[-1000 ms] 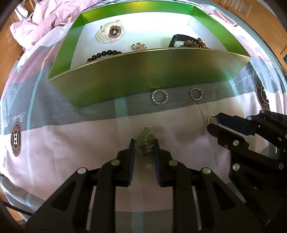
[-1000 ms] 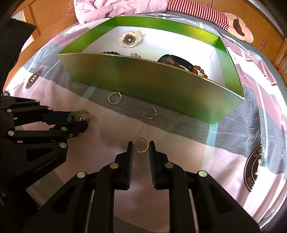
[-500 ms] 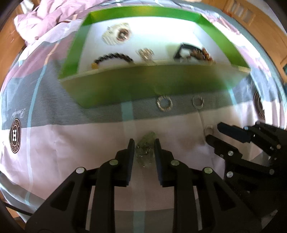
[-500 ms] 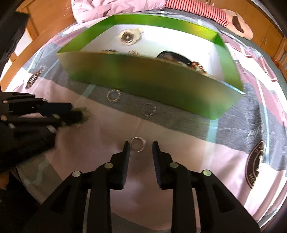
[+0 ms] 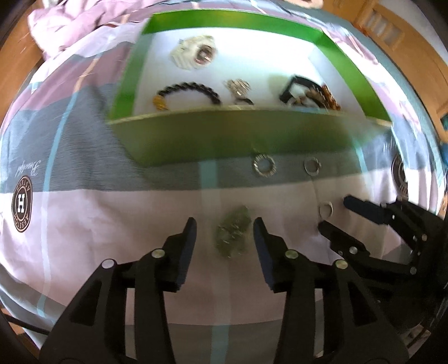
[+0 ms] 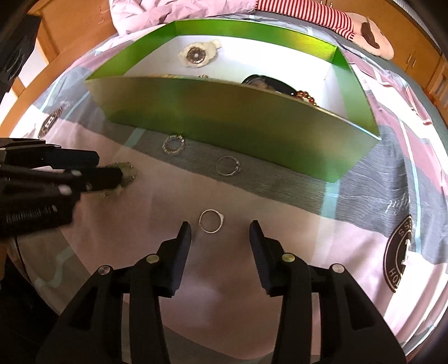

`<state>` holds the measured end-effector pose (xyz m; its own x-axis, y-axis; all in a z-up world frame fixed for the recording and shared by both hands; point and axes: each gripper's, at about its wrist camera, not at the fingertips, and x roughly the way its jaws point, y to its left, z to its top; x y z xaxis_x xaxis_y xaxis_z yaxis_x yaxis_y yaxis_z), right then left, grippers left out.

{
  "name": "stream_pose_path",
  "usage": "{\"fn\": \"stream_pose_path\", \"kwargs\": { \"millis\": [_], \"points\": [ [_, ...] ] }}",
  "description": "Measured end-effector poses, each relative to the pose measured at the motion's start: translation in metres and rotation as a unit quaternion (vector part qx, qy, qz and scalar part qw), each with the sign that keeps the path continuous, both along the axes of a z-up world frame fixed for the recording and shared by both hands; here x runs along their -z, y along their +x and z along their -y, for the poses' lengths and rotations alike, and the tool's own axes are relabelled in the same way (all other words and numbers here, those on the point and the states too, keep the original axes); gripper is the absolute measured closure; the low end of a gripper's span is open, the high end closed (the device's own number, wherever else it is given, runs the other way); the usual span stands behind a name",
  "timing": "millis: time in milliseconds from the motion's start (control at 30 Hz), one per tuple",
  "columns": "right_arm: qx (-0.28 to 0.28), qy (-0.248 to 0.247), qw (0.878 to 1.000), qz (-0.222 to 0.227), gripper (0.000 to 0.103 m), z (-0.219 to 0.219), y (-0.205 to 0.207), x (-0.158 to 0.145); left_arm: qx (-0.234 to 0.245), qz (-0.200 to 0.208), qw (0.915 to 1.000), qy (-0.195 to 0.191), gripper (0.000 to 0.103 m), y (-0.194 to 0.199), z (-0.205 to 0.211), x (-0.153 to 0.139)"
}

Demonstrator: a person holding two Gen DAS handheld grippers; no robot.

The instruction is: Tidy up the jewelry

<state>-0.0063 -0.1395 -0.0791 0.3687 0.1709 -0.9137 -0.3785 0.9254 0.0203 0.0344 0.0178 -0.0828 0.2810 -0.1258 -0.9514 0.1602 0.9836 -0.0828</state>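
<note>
The left tool [image 5: 224, 229] points down at the bedsheet [image 5: 112, 218], its jaws opening, with the greenish pendant [image 5: 231, 236] lying loose between them, touched by neither pad. The right tool [image 6: 219, 232] is likewise opening above a plain silver ring [image 6: 211, 221] on the sheet, the pads clear of it. The left view looks over the near wall of the green box [image 5: 238, 134] to a black bead bracelet [image 5: 187, 89], a small brooch [image 5: 238, 87] and a white watch [image 5: 194, 54]. The right view hides most of these but shows a striped sleeve [image 6: 302, 12] beyond the box. Two more rings [image 6: 173, 144] [image 6: 227, 165] lie just before the box.
</note>
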Motion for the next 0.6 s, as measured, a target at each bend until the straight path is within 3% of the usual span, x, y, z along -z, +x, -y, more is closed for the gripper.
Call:
{"fn": "stream_pose_path", "kwargs": {
  "millis": [367, 500, 600],
  "points": [
    [-0.005, -0.004, 1.0, 0.024, 0.061, -0.001, 0.0, 0.001, 0.003, 0.001, 0.9996, 0.028, 0.059, -0.004, 0.01, 0.015],
    [-0.018, -0.006, 0.999, 0.026, 0.073, -0.006, -0.003, 0.001, 0.008, 0.018, 0.9984, 0.053, 0.06, -0.008, 0.021, 0.017],
    [-0.023, -0.007, 0.999, 0.028, 0.084, -0.01, -0.004, 0.001, 0.014, 0.026, 0.998, 0.056, 0.07, -0.01, 0.029, 0.017]
  ]
}}
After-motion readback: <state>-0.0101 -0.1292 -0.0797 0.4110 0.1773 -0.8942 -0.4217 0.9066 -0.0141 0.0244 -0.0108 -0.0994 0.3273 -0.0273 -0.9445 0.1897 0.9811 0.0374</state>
